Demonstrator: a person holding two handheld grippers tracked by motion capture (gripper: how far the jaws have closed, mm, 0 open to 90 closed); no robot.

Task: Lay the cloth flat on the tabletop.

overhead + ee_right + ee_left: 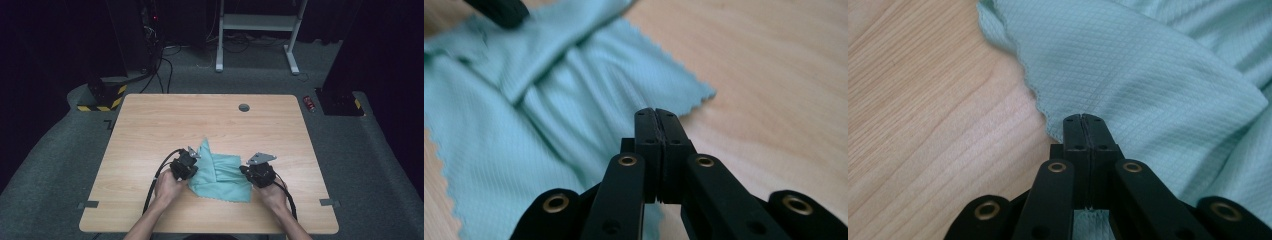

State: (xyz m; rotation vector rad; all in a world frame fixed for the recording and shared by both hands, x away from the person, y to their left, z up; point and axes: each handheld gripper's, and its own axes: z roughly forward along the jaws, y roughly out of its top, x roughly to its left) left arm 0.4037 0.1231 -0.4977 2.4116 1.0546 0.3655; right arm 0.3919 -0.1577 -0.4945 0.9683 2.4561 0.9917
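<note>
Teal cloth (220,175) lies rumpled, half-folded, near the table's (150,125) front edge — left gripper (1082,119) pinches its left edge, right gripper (655,113) is pressed together at its right edge — smoothing and folding remain.

1. The cloth (220,175) is showing pale teal, with a fine diamond weave.
2. The table (165,125) is showing light wood grain.
3. Both grippers' jaws are looking black, with brass-coloured rivets.

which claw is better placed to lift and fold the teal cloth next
Left, probably. The left claw is shut at the teal cloth edge, with fabric showing between its jaws. The right claw is shut too, but no fabric shows between its jaws.
</note>
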